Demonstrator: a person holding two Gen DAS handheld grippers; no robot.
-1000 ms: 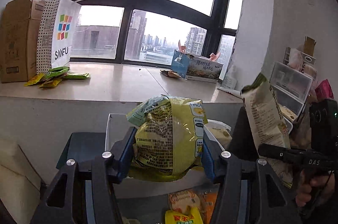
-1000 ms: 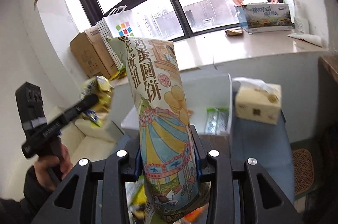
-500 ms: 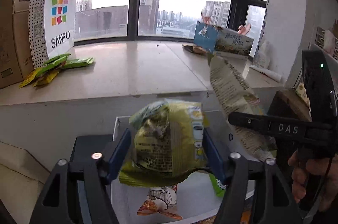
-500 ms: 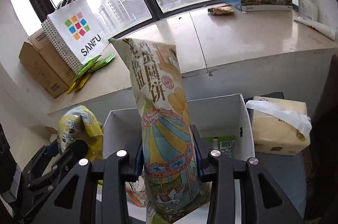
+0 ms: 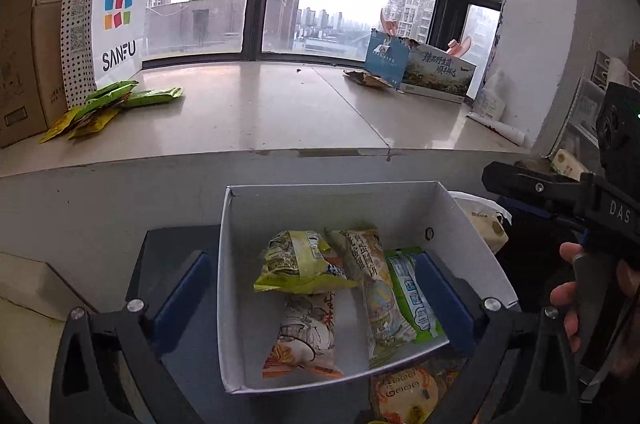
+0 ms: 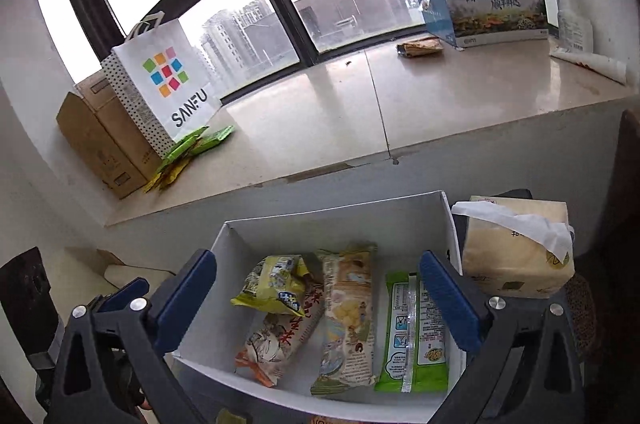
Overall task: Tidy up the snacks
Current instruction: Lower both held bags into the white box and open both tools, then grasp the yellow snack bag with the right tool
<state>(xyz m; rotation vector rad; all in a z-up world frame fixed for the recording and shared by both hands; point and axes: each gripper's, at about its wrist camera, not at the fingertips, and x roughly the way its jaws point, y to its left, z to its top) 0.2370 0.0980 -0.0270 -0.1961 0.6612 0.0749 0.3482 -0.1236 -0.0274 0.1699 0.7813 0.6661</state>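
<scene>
While grey daylight comes through the black-framed window, a pale stone counter [image 5: 280,112] runs under it, seamed near the middle. At ten o'clock on it stand brown cardboard boxes [image 6: 100,140] and a white paper bag [image 5: 116,20] printed with coloured squares and the word SANFU, green and yellow sachets [image 5: 108,104] fanned at its foot. At two o'clock sits a blue printed carton [image 5: 420,72] with Chinese lettering. Below the counter's edge is a white open box [image 5: 240,264], and at three o'clock of it a tissue pack [image 6: 516,248]. Inside the box, left to right: a yellow-green snack bag [image 5: 296,260] lying over an orange-and-white packet [image 5: 308,336], a long pale biscuit pack [image 6: 348,316] with Chinese writing, and a green-and-white pouch [image 6: 416,332]. The left gripper [image 5: 312,300] hangs above the box, its jaws opening wide and gripping nothing, the snacks lying below between its blue pads. The right gripper [image 6: 316,300] is likewise opening, empty, over the same box; a hand [image 5: 576,300] grasps its handle at three o'clock.
</scene>
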